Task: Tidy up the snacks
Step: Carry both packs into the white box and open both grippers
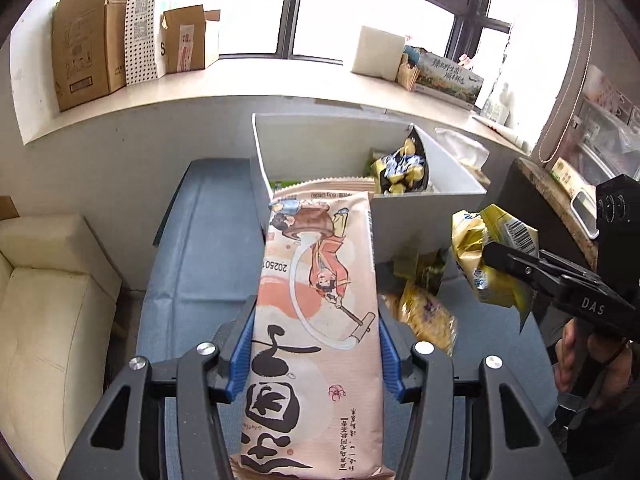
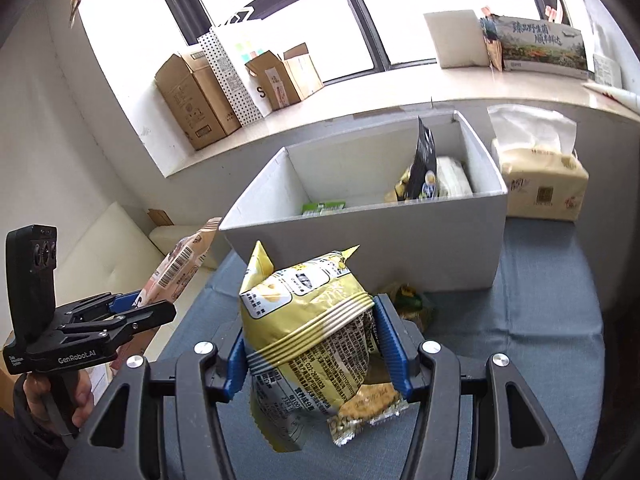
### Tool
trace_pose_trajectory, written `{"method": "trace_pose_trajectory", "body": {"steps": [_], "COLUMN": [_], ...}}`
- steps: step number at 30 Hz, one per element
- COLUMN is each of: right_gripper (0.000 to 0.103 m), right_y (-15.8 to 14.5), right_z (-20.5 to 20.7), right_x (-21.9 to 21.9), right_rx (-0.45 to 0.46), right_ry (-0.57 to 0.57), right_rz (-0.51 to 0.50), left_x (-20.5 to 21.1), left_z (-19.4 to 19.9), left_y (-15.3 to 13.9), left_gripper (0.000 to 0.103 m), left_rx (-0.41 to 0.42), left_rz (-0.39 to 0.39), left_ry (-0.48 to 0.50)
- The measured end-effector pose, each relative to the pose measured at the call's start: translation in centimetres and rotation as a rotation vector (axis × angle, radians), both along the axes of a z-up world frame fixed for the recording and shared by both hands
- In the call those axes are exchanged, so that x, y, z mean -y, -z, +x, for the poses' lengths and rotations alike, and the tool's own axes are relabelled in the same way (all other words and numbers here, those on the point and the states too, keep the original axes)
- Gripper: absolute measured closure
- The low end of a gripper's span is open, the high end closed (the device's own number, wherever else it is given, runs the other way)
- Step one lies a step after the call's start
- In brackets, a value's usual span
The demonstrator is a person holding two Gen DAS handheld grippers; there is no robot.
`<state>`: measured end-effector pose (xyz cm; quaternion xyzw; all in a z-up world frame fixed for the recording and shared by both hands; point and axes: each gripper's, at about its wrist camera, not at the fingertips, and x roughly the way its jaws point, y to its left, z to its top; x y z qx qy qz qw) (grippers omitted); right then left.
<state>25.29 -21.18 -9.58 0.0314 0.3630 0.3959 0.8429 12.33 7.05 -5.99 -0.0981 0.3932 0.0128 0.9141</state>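
Left wrist: left gripper (image 1: 316, 344) pinches pink packet (image 1: 316, 320), bottom cropped; right gripper (image 2: 316, 344) clamps yellow bag (image 2: 308, 340).

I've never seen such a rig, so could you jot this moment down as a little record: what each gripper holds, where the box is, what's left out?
left gripper: shut on pink snack pack
right gripper: shut on yellow snack bag
white box: open, on the blue cloth, beyond both grippers, some snacks inside
left out: small yellow-green packets on the cloth before the box
beside box: tissue pack
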Motion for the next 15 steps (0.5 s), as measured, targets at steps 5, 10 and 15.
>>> {"method": "trace_pose_trajectory", "body": {"steps": [5,10,15], "right_gripper": [0.043,0.043,0.043], "right_y": [-3.9,-5.6,-6.0], "right_z": [2.3,6.1,9.6], "right_x": [-0.9,-2.6,-4.0], "right_rx": [0.067,0.061,0.04], "right_ry": [0.006,0.018,0.035], "right_rz": [0.01,0.014,0.006], "left_x": [1.0,0.8,-0.1], "left_z": [3.5,9.2,14.1], "left_y": [-3.9,-4.6,-4.5], "left_gripper": [0.048,0.049,0.049], "left_rx": [0.077,0.088,0.08], "left_rz": [-0.002,0.046,0.043], "left_ry": [0.029,0.047,0.019]}}
